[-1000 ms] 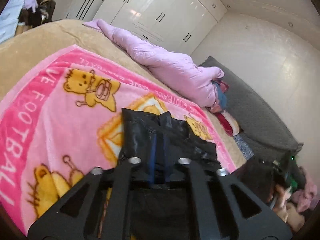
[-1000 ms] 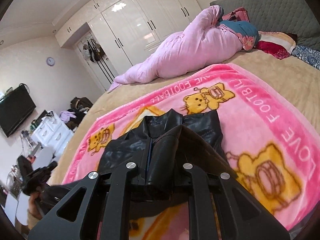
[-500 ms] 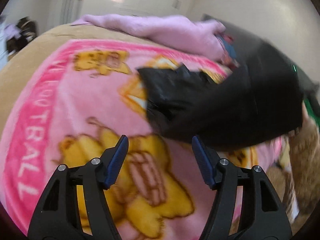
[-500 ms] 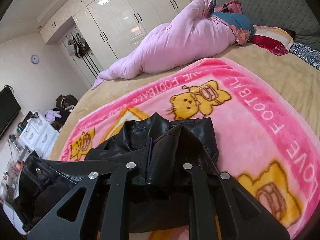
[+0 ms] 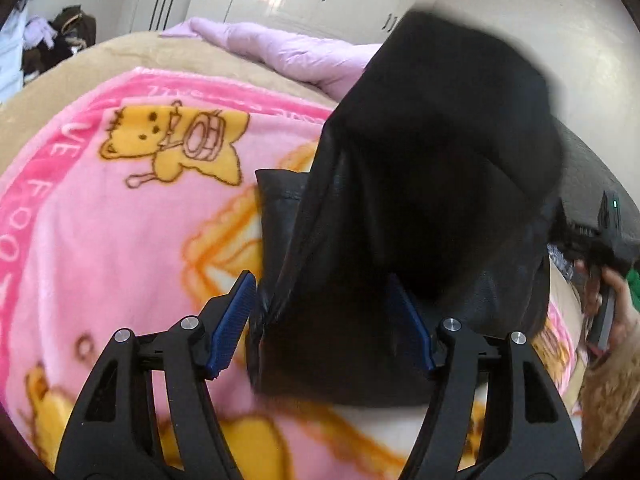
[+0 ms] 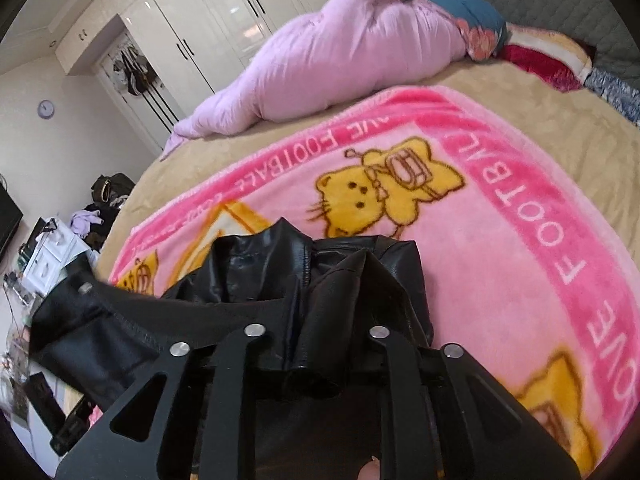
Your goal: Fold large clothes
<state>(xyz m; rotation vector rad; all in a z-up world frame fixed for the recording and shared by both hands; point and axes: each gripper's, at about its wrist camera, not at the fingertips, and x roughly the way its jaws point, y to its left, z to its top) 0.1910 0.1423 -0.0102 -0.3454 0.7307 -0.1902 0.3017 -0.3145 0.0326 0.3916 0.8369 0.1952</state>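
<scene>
left wrist view first: the pink blanket covers the bed, and the black leather jacket lies on it, one flap lifted at the right. the left gripper straddles the jacket's near edge, pads apart, not pressing. the right gripper has just been opening, yet a leather fold sits pinched between its fingers. slick leather could slip free and undo the fold.

A tan bed carries a pink cartoon blanket and a lilac duvet at its far side. Glossy white wardrobes line the far wall; a round clock hangs left.
</scene>
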